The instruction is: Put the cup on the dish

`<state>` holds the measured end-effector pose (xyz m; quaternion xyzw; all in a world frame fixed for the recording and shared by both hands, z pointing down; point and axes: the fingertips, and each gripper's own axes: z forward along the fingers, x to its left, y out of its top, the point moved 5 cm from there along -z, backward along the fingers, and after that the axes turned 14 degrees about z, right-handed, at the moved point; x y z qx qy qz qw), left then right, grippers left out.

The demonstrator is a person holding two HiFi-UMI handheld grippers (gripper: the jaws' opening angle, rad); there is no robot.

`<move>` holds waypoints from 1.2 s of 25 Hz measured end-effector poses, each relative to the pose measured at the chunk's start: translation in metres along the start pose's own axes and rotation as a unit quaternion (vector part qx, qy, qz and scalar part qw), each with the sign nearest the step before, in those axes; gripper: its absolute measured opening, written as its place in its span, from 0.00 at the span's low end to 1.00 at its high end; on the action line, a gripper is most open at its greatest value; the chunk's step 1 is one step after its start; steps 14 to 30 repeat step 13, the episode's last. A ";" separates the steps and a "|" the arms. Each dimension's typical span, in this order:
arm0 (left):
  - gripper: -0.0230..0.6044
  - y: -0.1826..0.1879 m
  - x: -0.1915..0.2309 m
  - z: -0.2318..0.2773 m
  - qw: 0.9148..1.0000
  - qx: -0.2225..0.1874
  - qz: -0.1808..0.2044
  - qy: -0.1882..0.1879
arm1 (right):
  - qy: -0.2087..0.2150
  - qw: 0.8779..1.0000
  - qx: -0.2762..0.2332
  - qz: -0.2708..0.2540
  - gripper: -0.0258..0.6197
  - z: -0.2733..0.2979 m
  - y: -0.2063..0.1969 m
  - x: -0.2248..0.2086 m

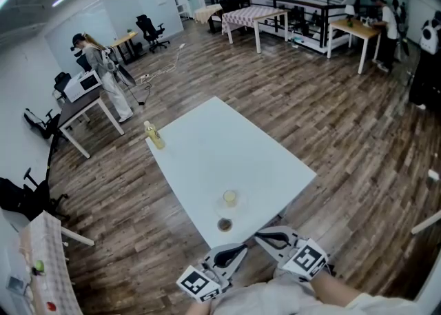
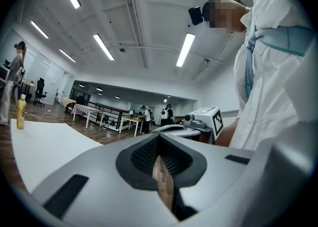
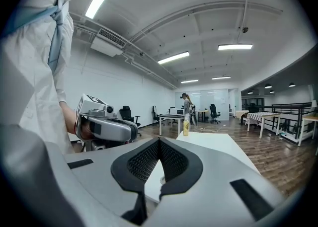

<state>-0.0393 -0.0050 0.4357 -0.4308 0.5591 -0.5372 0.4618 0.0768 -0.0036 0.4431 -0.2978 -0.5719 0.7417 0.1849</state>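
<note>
Starting out: left gripper (image 1: 242,247) and right gripper (image 1: 258,236) closed, empty; next, probably reach ahead for cup (image 1: 224,225), nearer than dish (image 1: 229,198).

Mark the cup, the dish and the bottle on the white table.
cup (image 1: 229,198), head view, on its pale open top.
dish (image 1: 224,225), head view, on its dark middle, near the table's front edge.
bottle (image 1: 156,136), head view, on the middle of its body.

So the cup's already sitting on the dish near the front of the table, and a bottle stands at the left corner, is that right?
Not quite. The head view shows the cup standing on the bare table, just beyond the dish and apart from it. The bottle is at the left corner.
</note>
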 end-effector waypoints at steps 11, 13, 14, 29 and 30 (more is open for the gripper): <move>0.04 0.006 -0.001 0.000 1.000 -0.006 -0.005 0.007 | 0.006 1.000 0.002 0.004 0.09 -0.002 0.001 0.004; 0.04 0.006 0.000 -0.001 1.000 -0.008 -0.007 0.008 | 0.006 1.000 0.003 0.005 0.09 -0.001 0.001 0.003; 0.04 0.006 0.000 -0.001 1.000 -0.008 -0.007 0.008 | 0.006 1.000 0.003 0.005 0.09 -0.001 0.001 0.003; 0.04 0.006 0.000 -0.001 1.000 -0.008 -0.007 0.008 | 0.006 1.000 0.003 0.005 0.09 -0.001 0.001 0.003; 0.04 0.006 0.000 -0.001 1.000 -0.008 -0.007 0.008 | 0.006 1.000 0.003 0.005 0.09 -0.001 0.001 0.003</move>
